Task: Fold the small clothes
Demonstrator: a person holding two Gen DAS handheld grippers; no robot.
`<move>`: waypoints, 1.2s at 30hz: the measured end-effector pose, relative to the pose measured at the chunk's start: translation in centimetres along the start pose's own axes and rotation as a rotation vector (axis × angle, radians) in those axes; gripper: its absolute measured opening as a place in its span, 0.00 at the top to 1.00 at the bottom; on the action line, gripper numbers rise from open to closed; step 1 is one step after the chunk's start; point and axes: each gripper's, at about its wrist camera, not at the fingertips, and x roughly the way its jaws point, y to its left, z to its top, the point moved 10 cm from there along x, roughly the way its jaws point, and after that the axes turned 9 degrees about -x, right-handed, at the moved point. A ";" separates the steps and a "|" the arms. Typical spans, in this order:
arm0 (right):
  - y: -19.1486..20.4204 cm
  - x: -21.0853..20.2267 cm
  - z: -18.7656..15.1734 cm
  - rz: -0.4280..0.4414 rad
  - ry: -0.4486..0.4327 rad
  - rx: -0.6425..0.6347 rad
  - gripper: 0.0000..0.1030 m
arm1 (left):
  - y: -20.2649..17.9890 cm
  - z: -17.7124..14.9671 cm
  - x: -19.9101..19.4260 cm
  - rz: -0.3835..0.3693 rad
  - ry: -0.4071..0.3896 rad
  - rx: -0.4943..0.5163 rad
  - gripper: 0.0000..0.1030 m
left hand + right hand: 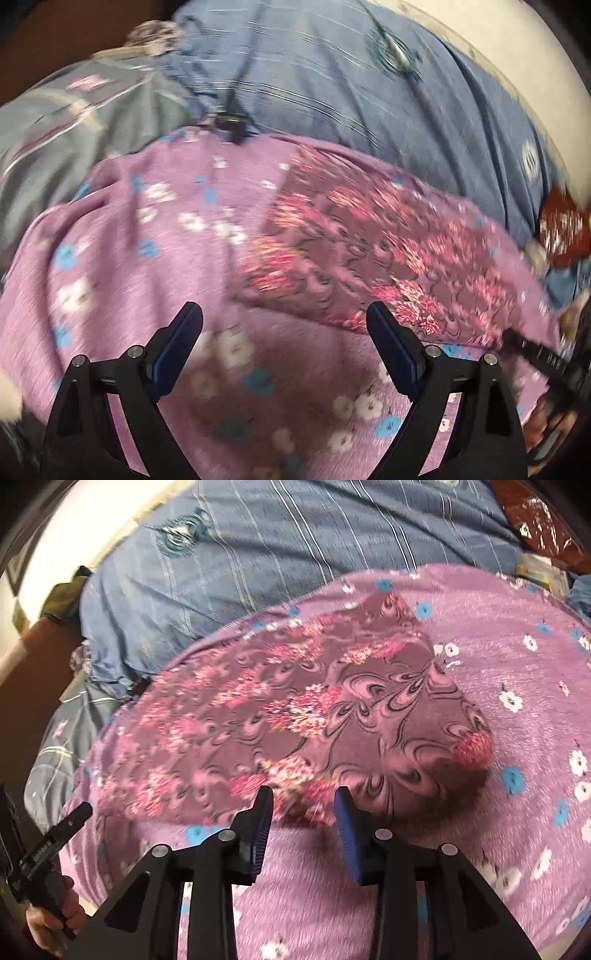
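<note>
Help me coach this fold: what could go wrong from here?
1. The right gripper, open at the near edge of the maroon floral cloth, could also pinch the fuzzy purple blanket underneath.
2. The left gripper is open over blanket only, so that side may drag unevenly.
3. Heavy motion blur suggests speed; a grasp could miss.

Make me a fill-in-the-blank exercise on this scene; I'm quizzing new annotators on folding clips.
1. The maroon garment lies on a ____ blanket dotted with white and blue flowers.
2. The left gripper has its jaws wide ____, with nothing between them.
3. The right gripper is at the garment's ____ edge.
4. Beyond the blanket lies a striped ____ bedsheet.

Missing words: purple; open; near; blue
</note>
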 end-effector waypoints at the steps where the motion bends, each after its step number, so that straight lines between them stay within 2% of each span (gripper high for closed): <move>1: 0.5 -0.4 -0.1 0.017 -0.011 -0.008 0.63 | 0.9 0.0 -0.5 0.002 -0.001 -0.032 0.12; 8: 6.0 -1.3 0.5 0.153 -0.068 -0.123 0.63 | 5.0 0.1 -2.7 -0.046 -0.021 -0.205 0.12; 12: 9.8 -0.9 1.7 0.252 -0.103 -0.169 0.65 | 4.6 -0.1 -2.9 -0.077 -0.004 -0.227 0.12; 16: 12.1 0.2 2.6 0.313 -0.131 -0.202 0.66 | 2.4 -0.2 -2.7 -0.132 0.028 -0.226 0.12; 19: 11.9 1.4 2.7 0.331 -0.124 -0.188 0.67 | 0.4 -0.7 -1.5 -0.159 0.076 -0.221 0.12; 20: 11.6 1.7 2.8 0.325 -0.115 -0.177 0.66 | -0.2 -1.0 -0.8 -0.159 0.099 -0.224 0.16; 21: 11.4 2.0 3.1 0.324 -0.109 -0.165 0.66 | -0.7 -1.4 0.0 -0.171 0.127 -0.242 0.26; 23: 11.3 1.8 4.0 0.335 -0.129 -0.160 0.65 | -1.7 -2.2 1.7 -0.195 0.180 -0.294 0.36; 24: 11.0 1.8 4.4 0.326 -0.138 -0.159 0.65 | -2.0 -2.4 2.5 -0.200 0.194 -0.321 0.36; 29: 9.2 1.4 5.2 0.314 -0.147 -0.124 0.64 | -3.1 -2.3 6.1 -0.206 0.200 -0.437 0.36; 31: 8.6 1.1 5.5 0.307 -0.154 -0.122 0.64 | -3.2 -1.2 6.7 -0.203 0.154 -0.460 0.36; 35: 7.5 0.6 5.8 0.302 -0.166 -0.107 0.64 | -3.1 1.0 8.3 -0.205 0.126 -0.522 0.36; 36: 7.2 0.6 5.8 0.299 -0.168 -0.106 0.64 | -3.0 1.3 8.6 -0.209 0.122 -0.530 0.41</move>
